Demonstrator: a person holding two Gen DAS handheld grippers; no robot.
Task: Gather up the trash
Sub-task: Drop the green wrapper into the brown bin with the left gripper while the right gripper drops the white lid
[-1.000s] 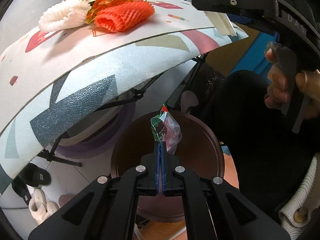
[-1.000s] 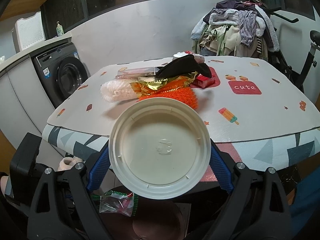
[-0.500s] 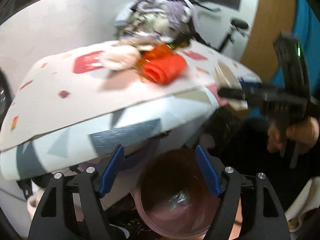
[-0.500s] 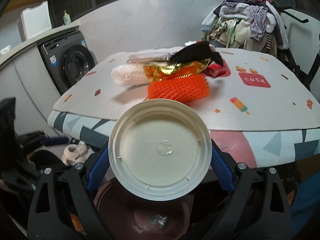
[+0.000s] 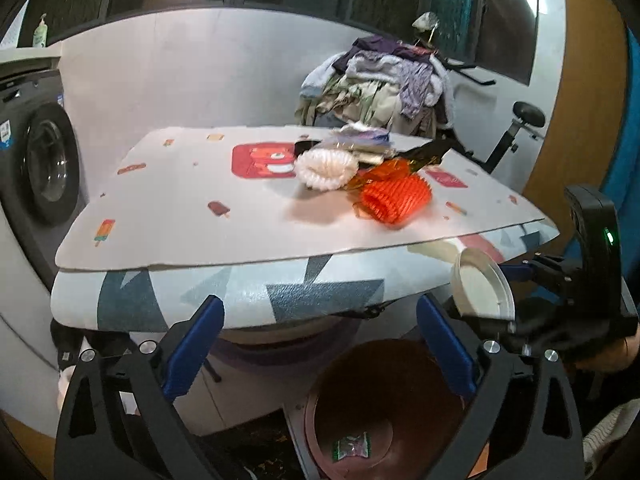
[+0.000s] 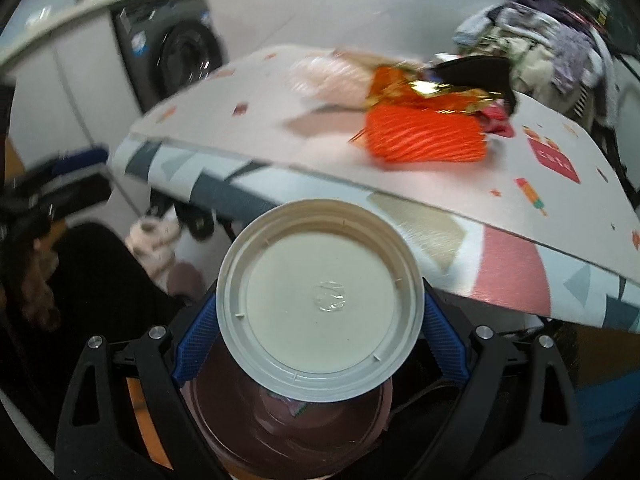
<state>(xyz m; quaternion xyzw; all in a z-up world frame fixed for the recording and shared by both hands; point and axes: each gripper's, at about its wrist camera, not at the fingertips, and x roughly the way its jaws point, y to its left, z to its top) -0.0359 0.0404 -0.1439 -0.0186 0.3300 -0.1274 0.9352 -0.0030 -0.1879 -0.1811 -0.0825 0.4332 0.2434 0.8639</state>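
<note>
Above the bin (image 5: pixel 384 412): right gripper (image 6: pixel 320 320) is clamping white lid (image 6: pixel 319 300).
Beside it: left gripper (image 5: pixel 320 340) is hanging spread, empty.
Inside bin: wrapper (image 5: pixel 351 446) is lying.

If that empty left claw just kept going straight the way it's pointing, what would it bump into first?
Most likely the front edge of the table. The open left claw points at the patterned cloth hanging there, with nothing in between. The brown bin sits lower, below that line. Depth is hard to judge through this lens.
</note>
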